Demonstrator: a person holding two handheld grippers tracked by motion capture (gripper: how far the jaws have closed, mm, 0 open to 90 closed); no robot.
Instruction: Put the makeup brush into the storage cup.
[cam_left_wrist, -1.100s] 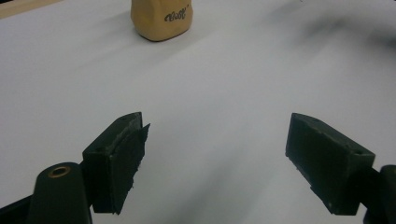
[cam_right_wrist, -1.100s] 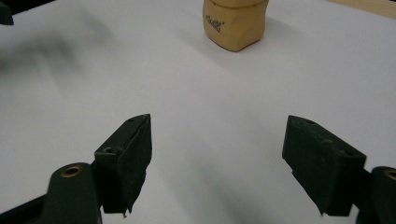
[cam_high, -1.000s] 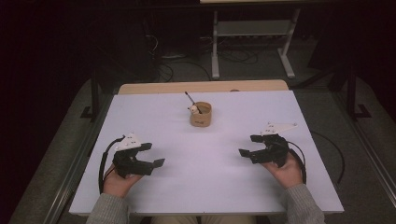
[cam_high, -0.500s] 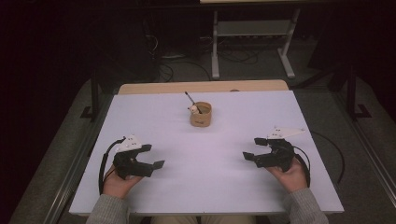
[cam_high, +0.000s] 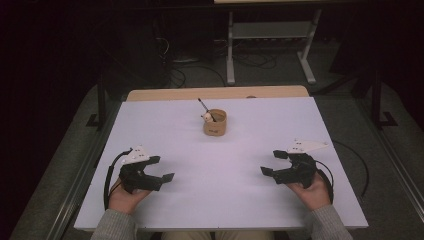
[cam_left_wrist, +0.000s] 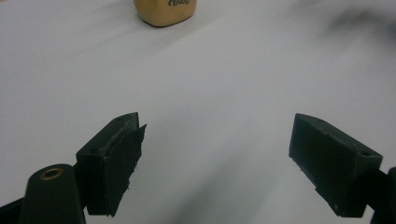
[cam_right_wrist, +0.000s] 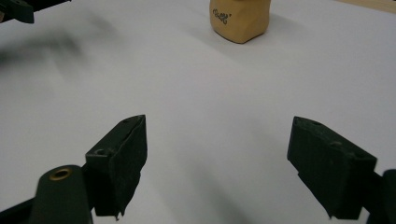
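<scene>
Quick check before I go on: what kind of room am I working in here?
Probably a lab or recording room, not a home: a bare white table with one tan cup, a metal stand behind it, and cables on the dark carpeted floor.

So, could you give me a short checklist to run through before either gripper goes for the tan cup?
1. Left gripper open, nothing between its jaws: ok.
2. Right gripper open and empty, its jaws having just been opening: ok.
3. Tan cup upright on the white table, apart from both grippers: ok.
4. Path from each gripper to the cup free of other things: ok.
5. Dark-handled utensil leaning in the cup, stable enough if the cup is moved: cannot tell.
</scene>
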